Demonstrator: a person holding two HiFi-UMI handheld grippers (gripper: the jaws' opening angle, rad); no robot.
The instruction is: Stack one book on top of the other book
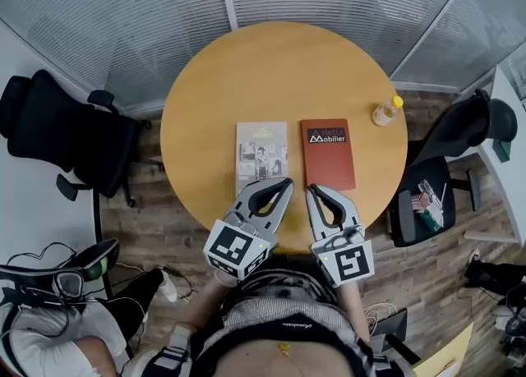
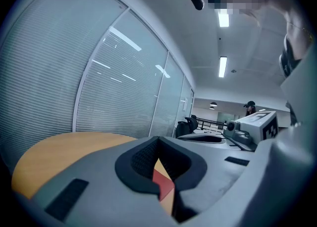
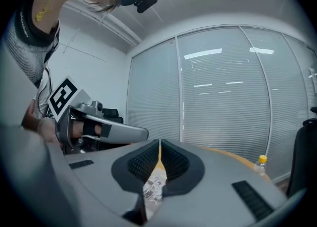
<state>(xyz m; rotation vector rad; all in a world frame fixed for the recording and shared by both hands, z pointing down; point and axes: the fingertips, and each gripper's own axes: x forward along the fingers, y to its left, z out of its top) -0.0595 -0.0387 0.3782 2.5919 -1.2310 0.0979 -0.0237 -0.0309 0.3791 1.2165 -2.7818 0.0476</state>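
Left book (image 1: 261, 149) beside right book (image 1: 327, 154) on table (image 1: 246, 71)

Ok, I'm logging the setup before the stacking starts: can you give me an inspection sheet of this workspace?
Surface: round wooden table.
Job's things: pale book and red book, flat, side by side, unstacked.
Clutter: yellow-capped bottle near right rim.
Grippers: left tool and right tool shut, empty, by the books' near edges.
Cables: loose cables on floor, lower left.
Surroundings: office chairs, window blinds.
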